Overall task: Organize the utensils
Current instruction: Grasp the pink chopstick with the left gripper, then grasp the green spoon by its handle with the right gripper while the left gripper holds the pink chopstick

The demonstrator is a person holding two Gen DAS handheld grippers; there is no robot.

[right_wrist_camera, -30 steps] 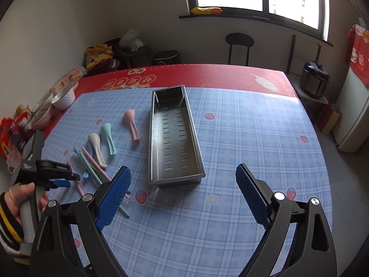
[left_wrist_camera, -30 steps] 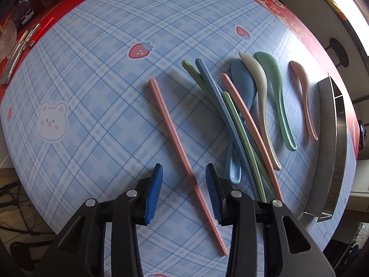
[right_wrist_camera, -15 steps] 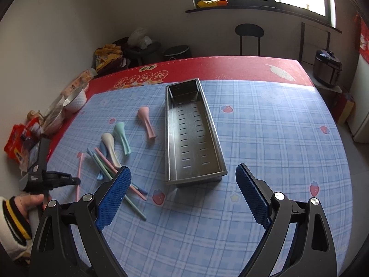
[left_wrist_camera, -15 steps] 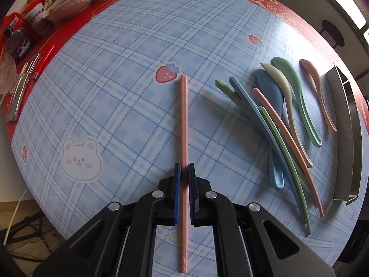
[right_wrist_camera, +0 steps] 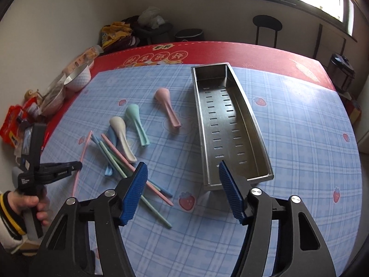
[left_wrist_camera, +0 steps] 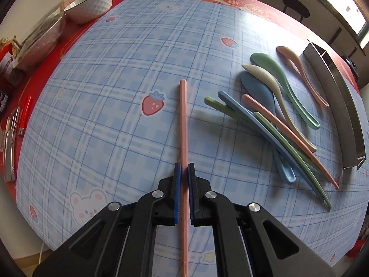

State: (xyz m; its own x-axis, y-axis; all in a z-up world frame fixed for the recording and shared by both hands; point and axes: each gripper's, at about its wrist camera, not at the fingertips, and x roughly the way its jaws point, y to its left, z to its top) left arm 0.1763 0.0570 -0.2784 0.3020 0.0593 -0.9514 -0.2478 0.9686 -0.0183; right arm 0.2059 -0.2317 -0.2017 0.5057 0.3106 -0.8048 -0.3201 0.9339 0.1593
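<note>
Chopsticks and spoons lie loose beside the empty steel tray (right_wrist_camera: 230,124), so the left gripper (left_wrist_camera: 183,173) is clamped on one pink chopstick (left_wrist_camera: 183,120), apparently raised off the blue plaid tablecloth (right_wrist_camera: 299,138), presumably bound for that tray. Meanwhile the right gripper (right_wrist_camera: 183,173) hangs wide open, holding nothing, above the tray's near end; bowls crowd the table's far edge under a bright window.

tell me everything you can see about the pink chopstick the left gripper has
The long, thin pink chopstick looks like matte plastic, straight, with a blunt thicker end pointing away and a ridged narrow tip toward the camera. The left gripper is shut on it around mid-length, blue pads pressing both sides. It runs nearly along the fingers, apart from the pile of pastel spoons and chopsticks to its right. In the right wrist view it slants over the blue plaid tablecloth; whether it touches the cloth is unclear.
</note>
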